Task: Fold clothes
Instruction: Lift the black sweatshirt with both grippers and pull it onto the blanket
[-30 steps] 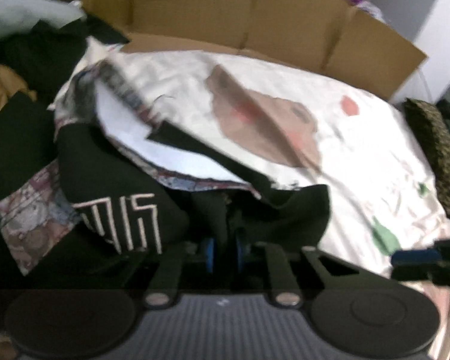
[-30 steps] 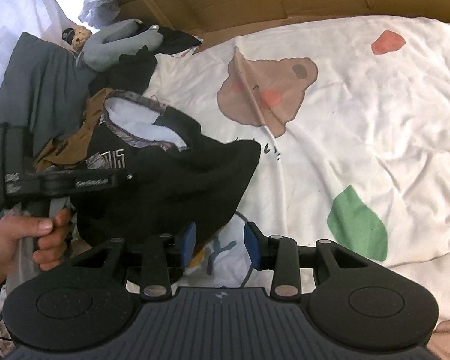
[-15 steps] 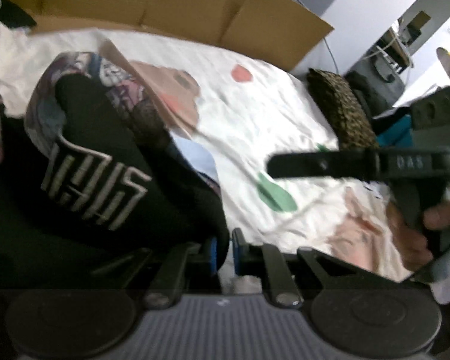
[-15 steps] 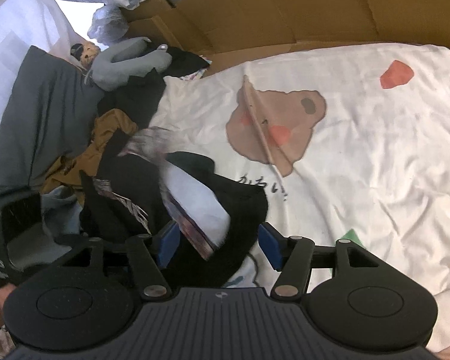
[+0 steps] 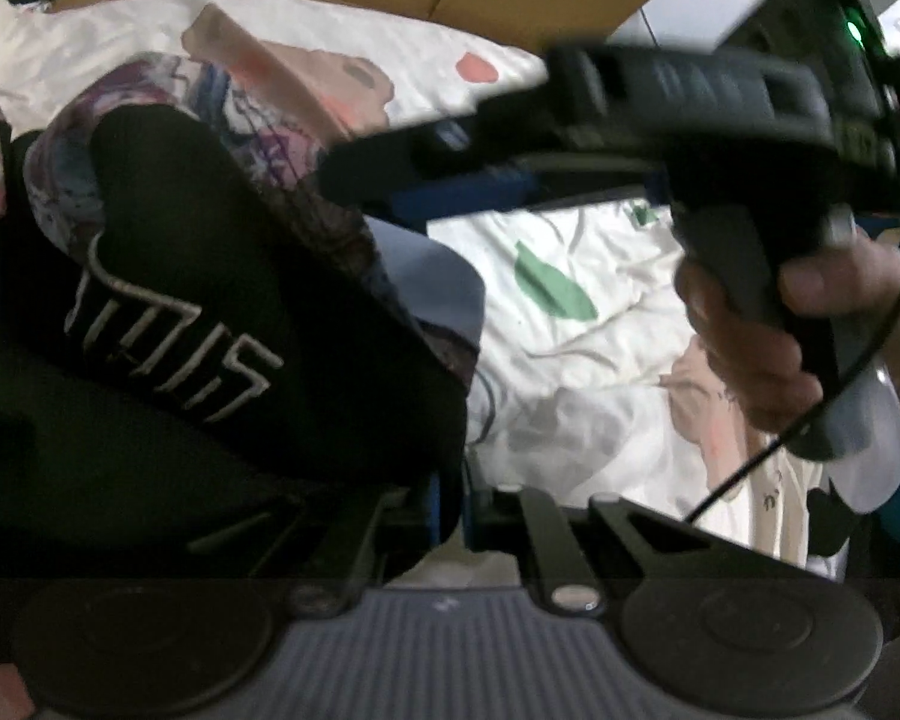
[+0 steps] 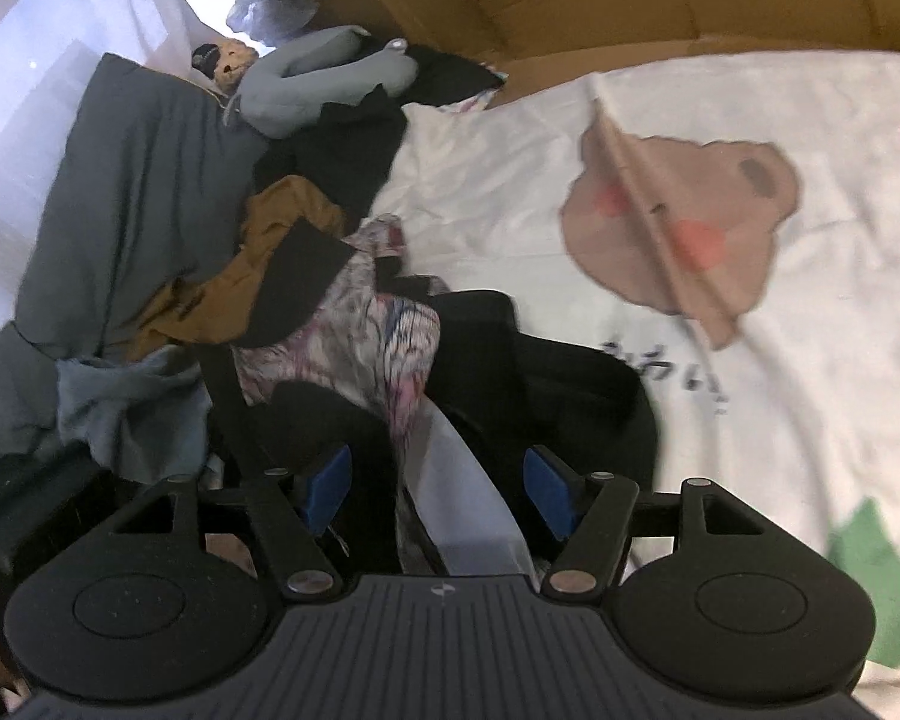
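The left tool (image 5: 450, 510) is pinched shut on the black garment (image 5: 210, 300) bunched beside the sheet's bear print (image 6: 684, 228), while the right tool (image 6: 438, 495) is opening with fabric loose between its jaws, so it should probably grab an edge before spreading.

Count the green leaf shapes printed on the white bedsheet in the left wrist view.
2. One large green leaf lies mid-sheet, right of the black garment. A small green patch sits above it beside the right gripper. Others may be hidden.
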Demonstrator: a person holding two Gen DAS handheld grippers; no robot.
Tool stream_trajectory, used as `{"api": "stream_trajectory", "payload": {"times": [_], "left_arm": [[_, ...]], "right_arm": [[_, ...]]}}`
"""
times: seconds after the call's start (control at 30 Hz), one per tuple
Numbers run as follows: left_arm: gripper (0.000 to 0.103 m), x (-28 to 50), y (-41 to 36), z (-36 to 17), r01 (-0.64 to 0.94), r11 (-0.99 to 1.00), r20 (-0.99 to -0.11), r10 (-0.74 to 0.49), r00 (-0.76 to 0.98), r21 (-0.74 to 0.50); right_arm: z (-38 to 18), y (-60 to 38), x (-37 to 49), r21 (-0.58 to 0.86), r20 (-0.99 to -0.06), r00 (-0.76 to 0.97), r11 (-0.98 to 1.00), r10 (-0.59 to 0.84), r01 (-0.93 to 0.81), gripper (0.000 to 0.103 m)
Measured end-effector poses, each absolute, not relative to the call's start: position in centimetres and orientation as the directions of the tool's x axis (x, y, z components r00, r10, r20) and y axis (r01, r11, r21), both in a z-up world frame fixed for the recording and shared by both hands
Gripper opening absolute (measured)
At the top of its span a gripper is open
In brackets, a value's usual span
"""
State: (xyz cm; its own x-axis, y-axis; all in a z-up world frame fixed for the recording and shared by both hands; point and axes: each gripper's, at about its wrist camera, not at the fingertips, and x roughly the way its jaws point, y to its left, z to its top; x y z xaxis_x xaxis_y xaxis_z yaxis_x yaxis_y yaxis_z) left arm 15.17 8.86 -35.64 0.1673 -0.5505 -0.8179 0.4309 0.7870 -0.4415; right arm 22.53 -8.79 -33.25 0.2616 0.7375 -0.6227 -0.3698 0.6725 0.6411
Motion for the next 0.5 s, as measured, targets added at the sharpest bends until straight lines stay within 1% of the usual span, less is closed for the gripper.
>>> {"api": "stream_trajectory", "payload": {"times": [0.23,0.33,0.37,0.43,0.47,0.5], "left_arm": [[0.007,14.9,9.5,-36.3,0.405,0.793,-0.815,-0.554,0.17,-0.455],[0.007,14.8,10.4,-37.0,0.35,0.797,-0.803,-0.571,0.17,-0.492],[0.006,14.8,10.8,-37.3,0.329,0.797,-0.799,-0.577,0.17,-0.506],[0.006,14.8,11.3,-37.6,0.301,0.797,-0.792,-0.586,0.171,-0.524],[0.006,14.8,11.5,-37.7,0.292,0.796,-0.79,-0.588,0.172,-0.529],[0.006,14.8,11.6,-37.7,0.288,0.796,-0.789,-0.59,0.173,-0.532]], "right_arm": [[-34.2,-6.4,24.2,0.7,-0.592,0.22,0.63,0.775,-0.337,0.07],[-34.3,-6.1,24.9,0.742,-0.561,0.22,0.603,0.798,-0.294,0.07],[-34.3,-5.9,25.2,0.75,-0.555,0.219,0.596,0.803,-0.287,0.068],[-34.4,-5.6,25.7,0.759,-0.548,0.214,0.588,0.809,-0.278,0.059],[-34.4,-5.4,25.9,0.761,-0.549,0.209,0.587,0.81,-0.276,0.043],[-34.5,-5.3,26.2,0.763,-0.551,0.196,0.585,0.811,-0.275,0.021]]}}
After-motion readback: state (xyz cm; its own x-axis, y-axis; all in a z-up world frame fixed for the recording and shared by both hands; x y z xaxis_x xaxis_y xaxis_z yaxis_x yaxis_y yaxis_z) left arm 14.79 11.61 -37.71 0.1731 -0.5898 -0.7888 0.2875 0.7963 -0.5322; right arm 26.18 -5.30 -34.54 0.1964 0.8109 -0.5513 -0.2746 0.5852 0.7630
